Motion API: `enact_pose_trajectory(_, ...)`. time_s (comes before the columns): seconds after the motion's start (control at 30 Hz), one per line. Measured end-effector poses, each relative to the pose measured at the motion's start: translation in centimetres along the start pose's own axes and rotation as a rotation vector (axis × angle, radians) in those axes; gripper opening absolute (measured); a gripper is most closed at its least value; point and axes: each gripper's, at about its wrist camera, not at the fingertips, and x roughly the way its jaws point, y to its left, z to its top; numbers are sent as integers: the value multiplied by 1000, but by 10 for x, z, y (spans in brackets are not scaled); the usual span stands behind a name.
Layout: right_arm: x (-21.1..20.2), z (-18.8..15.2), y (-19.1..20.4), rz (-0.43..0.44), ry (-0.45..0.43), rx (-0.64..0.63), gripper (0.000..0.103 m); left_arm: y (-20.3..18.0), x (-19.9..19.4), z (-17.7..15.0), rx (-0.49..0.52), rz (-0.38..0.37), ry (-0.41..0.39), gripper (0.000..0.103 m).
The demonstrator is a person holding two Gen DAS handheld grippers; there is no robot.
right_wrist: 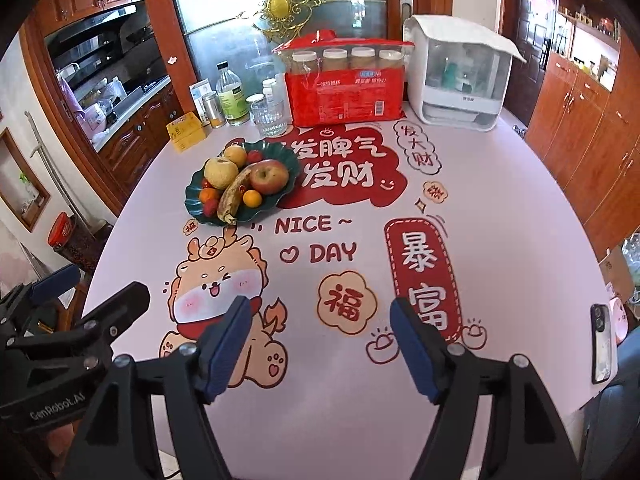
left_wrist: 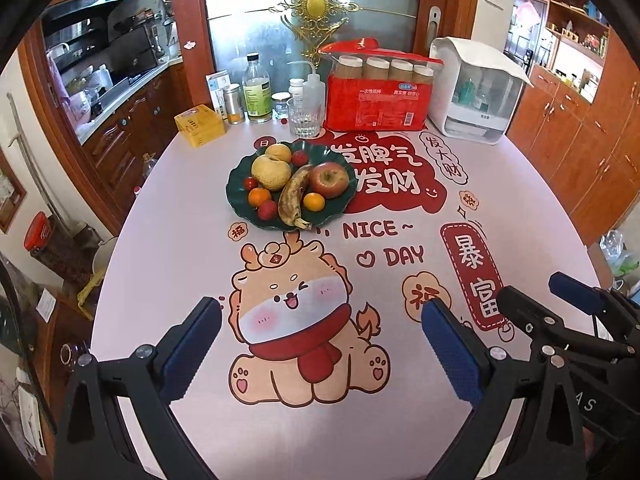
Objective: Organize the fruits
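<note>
Fruit (left_wrist: 276, 172) heaped on scalloped green plate (left_wrist: 240, 208)

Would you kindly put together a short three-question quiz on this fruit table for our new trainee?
1. True or false: the left claw and the right claw are both open and hold nothing.
2. Which fruit lies between the apple and the large pear on the green plate? A) banana B) grapes C) lemon
3. Fill in: the clear drinking glass stands just left of the red ______.

Key
1. True.
2. A: the spotted banana.
3. Package of paper cups.
</note>
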Motion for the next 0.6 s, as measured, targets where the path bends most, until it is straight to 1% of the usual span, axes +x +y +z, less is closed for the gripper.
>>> enact_pose_trajectory(0.1,-4,1,-2,6,-15,-14,72,-3,-1,-2,-19,14,2,100)
enact_pose_trajectory(0.33,-2,2,-2,39,-16,-53,72,-1,-3,-4,-66,54,8,100)
enact_pose_trajectory(0.43,-1,3,-1,53,-12,-65,72,2,0,-5,-90,63,22,100)
enact_pose_trajectory(0.6,-1,5,0,65,-20,-83,72,2,2,-6,-103,85,38,100)
